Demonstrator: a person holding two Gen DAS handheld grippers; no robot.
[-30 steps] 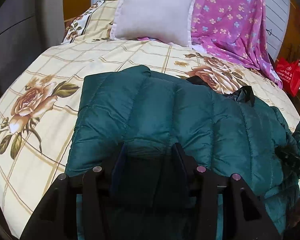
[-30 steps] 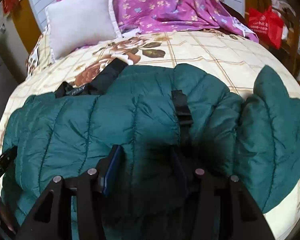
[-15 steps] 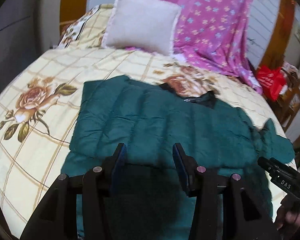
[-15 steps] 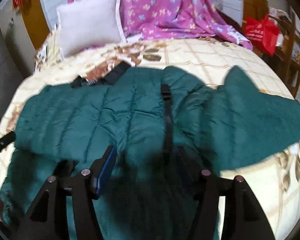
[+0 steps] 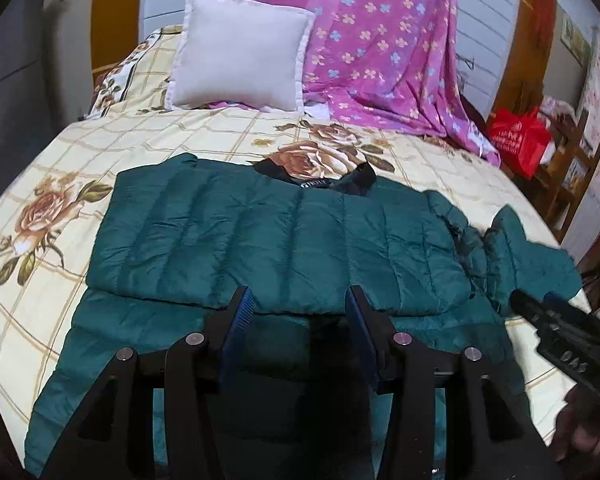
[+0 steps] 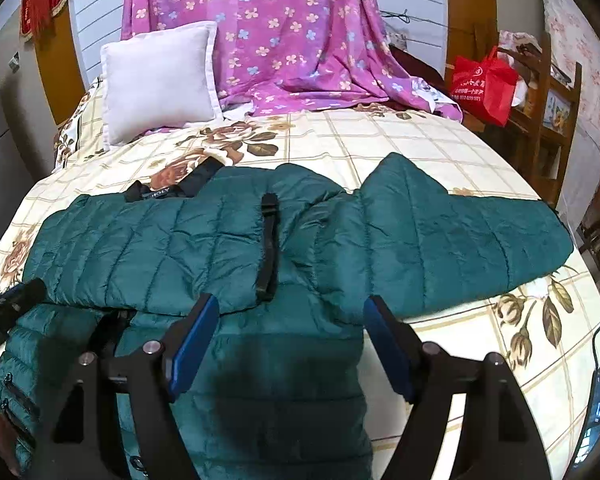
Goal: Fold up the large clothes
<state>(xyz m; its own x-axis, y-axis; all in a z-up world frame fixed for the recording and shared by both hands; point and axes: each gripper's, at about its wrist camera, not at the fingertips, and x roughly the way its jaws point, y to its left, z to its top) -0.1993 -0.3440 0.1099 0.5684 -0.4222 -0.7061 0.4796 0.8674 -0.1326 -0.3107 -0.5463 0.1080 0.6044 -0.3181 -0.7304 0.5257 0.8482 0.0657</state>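
A teal quilted jacket [image 5: 284, 240] lies across the flowered bed sheet [image 5: 52, 160], its top half folded over the lower half and its black collar [image 5: 320, 178] towards the pillow. One sleeve [image 6: 460, 240] is spread out to the right. My left gripper [image 5: 299, 306] hovers over the fold's near edge, jaws apart with nothing between them. My right gripper [image 6: 290, 310] hangs above the jacket [image 6: 160, 248] near a black strap [image 6: 268, 240]; its jaws are opening and hold nothing. Each gripper shows at the edge of the other's view: the right gripper [image 5: 556, 328], the left gripper [image 6: 12, 308].
A white pillow [image 5: 240, 56] and a purple flowered sheet [image 5: 380, 48] are at the head of the bed. A red bag [image 6: 484, 80] sits on a wooden shelf [image 6: 556, 112] to the right. A dark device with a cable [image 6: 598, 400] lies near the bed's right edge.
Both grippers have drawn back and up from the jacket, so more of the bed shows. The right jaws have spread wider. The jacket's folded top half now lies flat.
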